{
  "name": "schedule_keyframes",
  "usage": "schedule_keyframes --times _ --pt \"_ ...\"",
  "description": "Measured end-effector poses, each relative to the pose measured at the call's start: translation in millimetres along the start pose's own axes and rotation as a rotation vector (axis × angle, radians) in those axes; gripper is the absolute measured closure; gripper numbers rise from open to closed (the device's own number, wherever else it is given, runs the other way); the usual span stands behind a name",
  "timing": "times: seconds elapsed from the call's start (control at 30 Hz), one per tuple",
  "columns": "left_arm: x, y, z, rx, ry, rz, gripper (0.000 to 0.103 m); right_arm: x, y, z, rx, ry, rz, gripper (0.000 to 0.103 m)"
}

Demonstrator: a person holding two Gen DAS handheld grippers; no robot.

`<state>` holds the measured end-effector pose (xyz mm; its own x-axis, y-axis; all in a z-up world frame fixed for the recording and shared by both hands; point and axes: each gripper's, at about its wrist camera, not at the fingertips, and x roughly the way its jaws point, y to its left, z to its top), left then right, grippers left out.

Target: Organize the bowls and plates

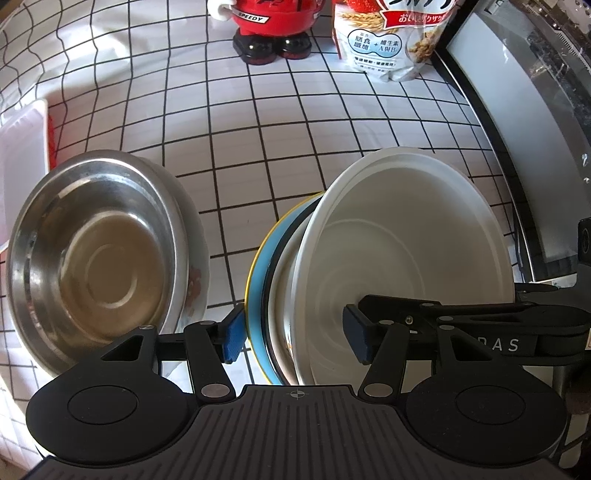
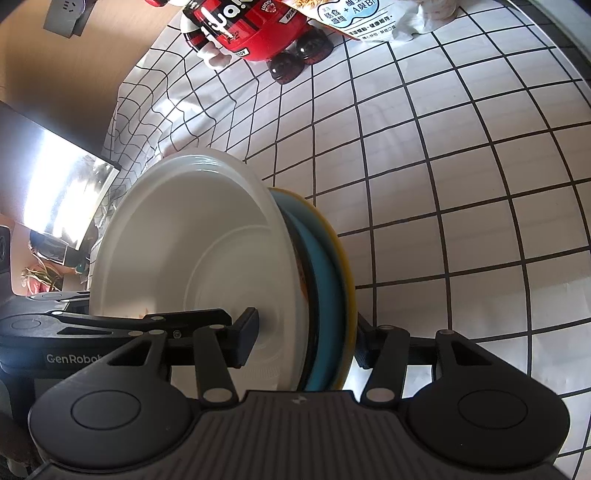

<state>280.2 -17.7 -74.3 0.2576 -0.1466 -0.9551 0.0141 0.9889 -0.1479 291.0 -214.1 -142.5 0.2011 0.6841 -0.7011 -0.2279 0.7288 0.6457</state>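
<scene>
Item: nested stack, tilted on edge above the grid-patterned tablecloth point(image 1: 295, 122). Landmark: white bowl point(image 1: 399, 251), outermost of the stack.
- Blue plate point(image 1: 258, 295) with yellow rim: directly behind the white bowl.
- Steel bowl point(image 1: 92, 251): left of the white bowl, apart from it, resting in a white dish.
- Left gripper point(image 1: 293, 338): jaws part-way closed, spanning the stack; one pad on the blue plate's back, whether the other touches the white bowl, I cannot tell.
- Right gripper point(image 2: 306, 341): clamped across the same stack.
- Red figurine point(image 1: 273, 26) and cereal bag point(image 1: 391, 40): far beyond the white bowl.
</scene>
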Motion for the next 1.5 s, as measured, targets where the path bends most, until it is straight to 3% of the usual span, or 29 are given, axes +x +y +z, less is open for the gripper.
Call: schedule_keyframes --times 0.33,1.17,1.5 --pt "-3 -9 3 0.018 0.021 0.033 0.044 0 -9 1 0.03 0.021 0.047 0.05" --pt "-1 1 8 -0.026 0.048 -0.008 0.044 2 -8 0 0.057 0.05 0.065 0.046" --pt "-1 3 6 -0.039 0.046 -0.043 0.044 2 -5 1 0.105 0.066 0.017 0.046"
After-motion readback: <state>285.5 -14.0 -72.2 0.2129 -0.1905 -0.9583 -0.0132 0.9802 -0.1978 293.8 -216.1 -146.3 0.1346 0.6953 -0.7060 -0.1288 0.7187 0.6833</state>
